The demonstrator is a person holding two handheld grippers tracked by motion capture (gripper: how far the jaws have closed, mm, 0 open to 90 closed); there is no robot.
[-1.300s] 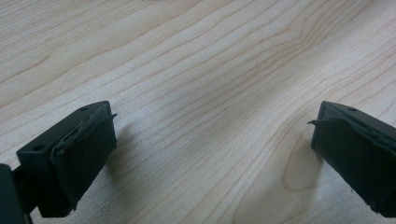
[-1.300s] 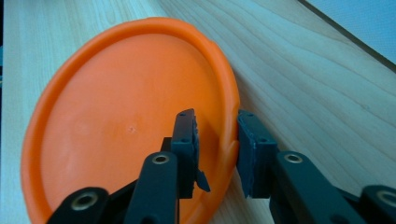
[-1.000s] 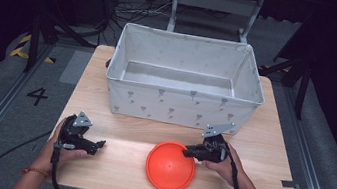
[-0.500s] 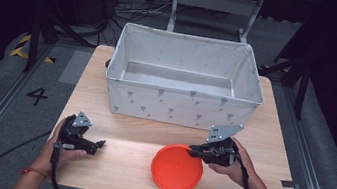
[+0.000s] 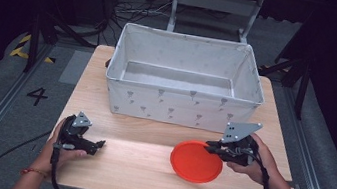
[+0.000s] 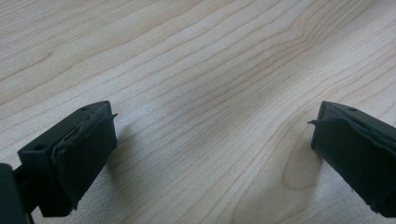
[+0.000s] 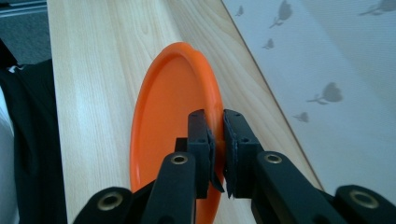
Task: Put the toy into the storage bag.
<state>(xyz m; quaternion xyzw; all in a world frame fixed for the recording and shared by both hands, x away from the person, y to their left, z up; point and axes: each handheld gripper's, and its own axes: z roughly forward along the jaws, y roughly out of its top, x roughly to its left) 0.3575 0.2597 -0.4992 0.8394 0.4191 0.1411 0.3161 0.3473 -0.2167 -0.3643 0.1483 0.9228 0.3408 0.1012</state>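
Observation:
An orange plate (image 5: 196, 161) hangs above the wooden table (image 5: 135, 170) at the front right, held by its right rim. My right gripper (image 5: 211, 147) is shut on that rim; in the right gripper view the jaws pinch the edge of the orange plate (image 7: 173, 116) between the right gripper (image 7: 217, 154) pads. At the front left my left gripper (image 5: 98, 143) rests low over the wood. The left gripper view has the left gripper (image 6: 212, 154) jaws wide apart with bare table between them.
A large white fabric bin (image 5: 181, 111) with small grey prints stands open at the back middle of the table, and its wall (image 7: 327, 84) runs close beside the plate. Chair legs and cables lie on the floor beyond.
The right gripper has lifted the plate off the table and carried it to the right, toward the bin's right end. The left gripper has stayed in place.

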